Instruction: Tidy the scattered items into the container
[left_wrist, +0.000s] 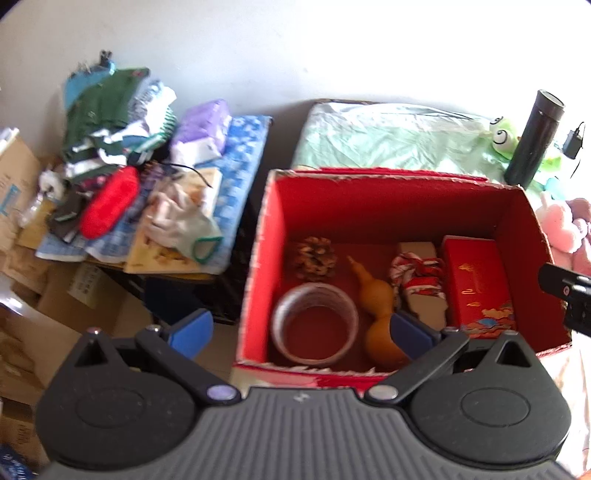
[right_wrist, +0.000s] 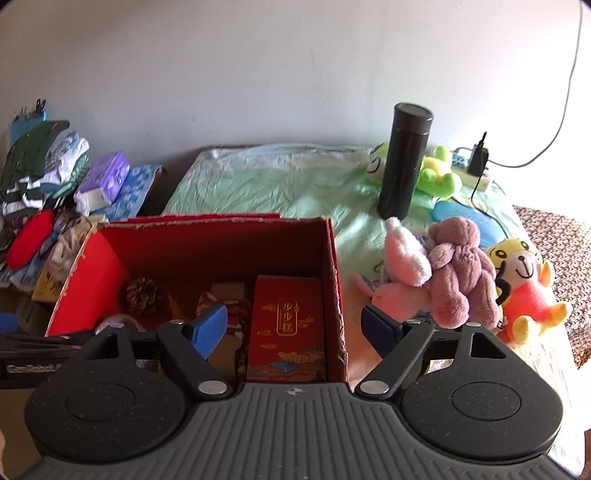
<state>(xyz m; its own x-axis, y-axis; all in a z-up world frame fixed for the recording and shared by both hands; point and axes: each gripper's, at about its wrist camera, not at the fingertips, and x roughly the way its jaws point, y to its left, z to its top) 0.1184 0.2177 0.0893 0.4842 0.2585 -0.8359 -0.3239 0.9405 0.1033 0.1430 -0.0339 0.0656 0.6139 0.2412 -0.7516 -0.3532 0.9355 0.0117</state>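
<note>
Hovering both tools wide apart and empty: my left tool over the red cardboard box holding tape roll, gourd and red gift box; my right tool straddles its wall, plush toys beside on the bed.

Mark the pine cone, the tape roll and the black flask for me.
pine cone (left_wrist: 315, 257), left wrist view, centre of its scales.
tape roll (left_wrist: 314, 325), left wrist view, near its top rim.
black flask (right_wrist: 404, 162), right wrist view, middle of its upright body.
</note>
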